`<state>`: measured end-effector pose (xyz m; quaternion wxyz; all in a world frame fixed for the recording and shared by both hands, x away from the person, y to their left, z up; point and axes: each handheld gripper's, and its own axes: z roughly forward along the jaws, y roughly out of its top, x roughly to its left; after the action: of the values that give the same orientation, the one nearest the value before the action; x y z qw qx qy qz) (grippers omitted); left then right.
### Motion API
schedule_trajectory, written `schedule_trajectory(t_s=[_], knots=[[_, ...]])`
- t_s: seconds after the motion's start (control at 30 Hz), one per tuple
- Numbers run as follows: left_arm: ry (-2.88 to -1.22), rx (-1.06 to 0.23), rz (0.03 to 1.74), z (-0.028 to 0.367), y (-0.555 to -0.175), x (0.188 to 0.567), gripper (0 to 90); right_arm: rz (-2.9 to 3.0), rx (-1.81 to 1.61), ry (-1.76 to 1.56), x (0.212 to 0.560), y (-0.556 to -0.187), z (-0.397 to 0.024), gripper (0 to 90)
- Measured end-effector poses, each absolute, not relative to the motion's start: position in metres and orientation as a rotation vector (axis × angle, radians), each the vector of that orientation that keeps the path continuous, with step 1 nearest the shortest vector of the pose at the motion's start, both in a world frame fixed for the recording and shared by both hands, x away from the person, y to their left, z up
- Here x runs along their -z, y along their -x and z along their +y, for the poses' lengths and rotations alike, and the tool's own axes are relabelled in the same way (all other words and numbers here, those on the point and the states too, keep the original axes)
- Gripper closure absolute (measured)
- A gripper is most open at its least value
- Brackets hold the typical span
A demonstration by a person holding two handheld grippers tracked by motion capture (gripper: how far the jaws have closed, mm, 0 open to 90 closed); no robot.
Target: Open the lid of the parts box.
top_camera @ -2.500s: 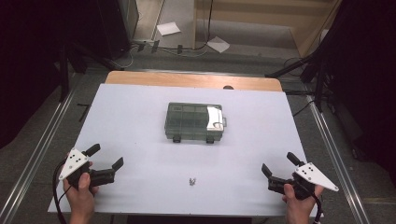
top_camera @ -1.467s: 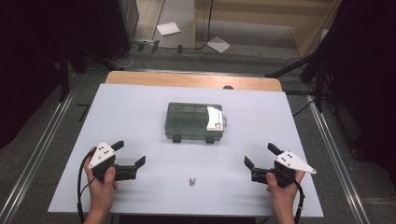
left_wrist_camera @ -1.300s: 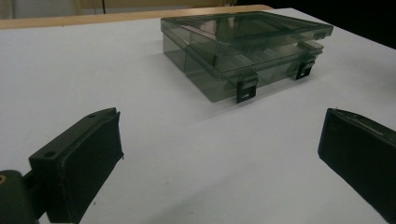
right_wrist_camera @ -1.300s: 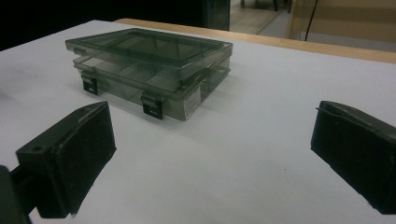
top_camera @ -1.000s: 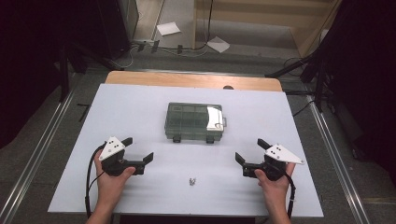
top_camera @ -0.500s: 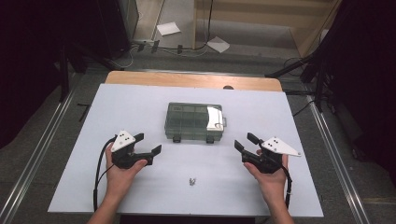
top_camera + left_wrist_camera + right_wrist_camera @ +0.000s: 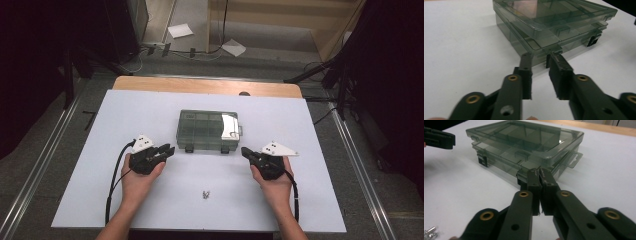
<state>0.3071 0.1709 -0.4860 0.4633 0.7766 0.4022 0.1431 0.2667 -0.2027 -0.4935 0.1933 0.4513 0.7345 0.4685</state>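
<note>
On the white table [image 7: 100,150], a smoky translucent compartment box [image 7: 207,130] lies flat with its lid down, a little beyond the middle, its two black latches facing the person. The left gripper [image 7: 167,150], held low in the person's left hand [image 7: 135,177], points at the box's near left corner; in the left gripper view its jaws have just been closing and now stand a narrow gap apart, nothing between them, their tips just short of the left latch [image 7: 548,61] and the box's front wall. The right gripper [image 7: 245,151], in the right hand [image 7: 275,182], aims at the near right corner from the opposite side; in the right gripper view its jaws have also just been closing and are now pressed together, pinching nothing, their tips right at the right latch [image 7: 521,178], though whether they touch it cannot be told. The box thus sits between and just ahead of both grippers. A few small metal screws [image 7: 205,194] lie near the table's front edge, between the two hands and well apart from the box. A cable trails from each gripper back along the forearm.
</note>
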Motion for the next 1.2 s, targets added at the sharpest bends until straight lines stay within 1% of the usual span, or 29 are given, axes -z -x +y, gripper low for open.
schedule_trajectory(t_s=[0.13,0.23,0.43,0.7,1.2], knots=[[-1.928,-0.326,0.978,0.166,-0.313,0.489,87.3,2.092,-1.302,-1.296,0.499,-0.275,-0.201,90.0],[-1.94,-0.32,0.991,0.163,-0.317,0.491,89.5,2.11,-1.28,-1.314,0.503,-0.282,-0.2,90.0],[-1.947,-0.312,1.003,0.161,-0.323,0.493,89.5,2.126,-1.218,-1.319,0.502,-0.291,-0.197,90.0],[-1.936,-0.298,0.996,0.158,-0.325,0.493,89.5,2.117,-1.222,-1.314,0.496,-0.297,-0.195,90.0],[-1.924,-0.343,0.985,0.157,-0.34,0.479,89.4,2.083,-1.245,-1.294,0.481,-0.304,-0.197,90.0]])
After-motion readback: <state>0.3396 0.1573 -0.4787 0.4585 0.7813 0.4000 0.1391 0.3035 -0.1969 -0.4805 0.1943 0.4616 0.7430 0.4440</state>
